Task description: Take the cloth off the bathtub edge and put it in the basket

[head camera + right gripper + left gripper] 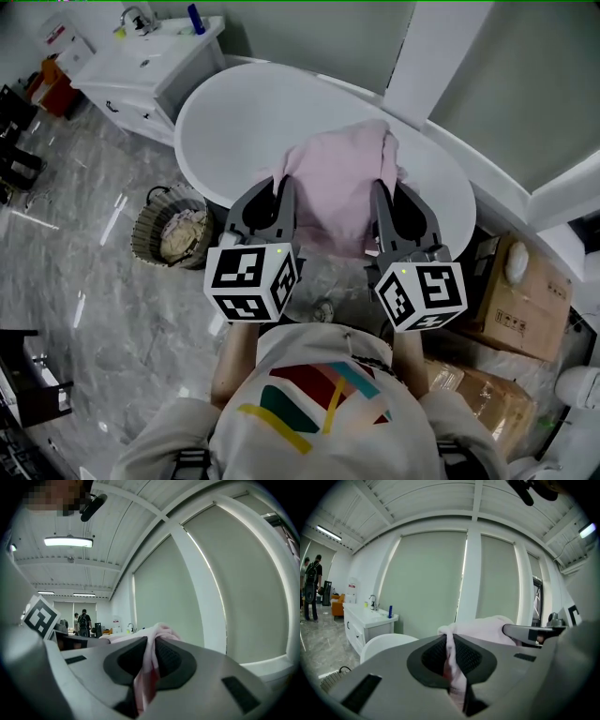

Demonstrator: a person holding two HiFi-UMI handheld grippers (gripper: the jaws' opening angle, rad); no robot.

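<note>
A pale pink cloth [339,183] hangs spread between my two grippers, lifted above the white bathtub [234,103]. My left gripper [284,180] is shut on the cloth's left corner; in the left gripper view a fold of the cloth [454,660] is pinched between the dark pads. My right gripper [378,185] is shut on the right corner, and the cloth [149,660] runs down between its pads in the right gripper view. A round woven basket [173,228] stands on the floor at the tub's left, with pale cloth inside it.
A white vanity with sink [150,58] stands at the back left. Cardboard boxes [516,300] sit on the right beside the tub. A white pillar [431,52] rises behind the tub. Grey marble floor [84,281] spreads to the left. Distant people [311,585] stand far off.
</note>
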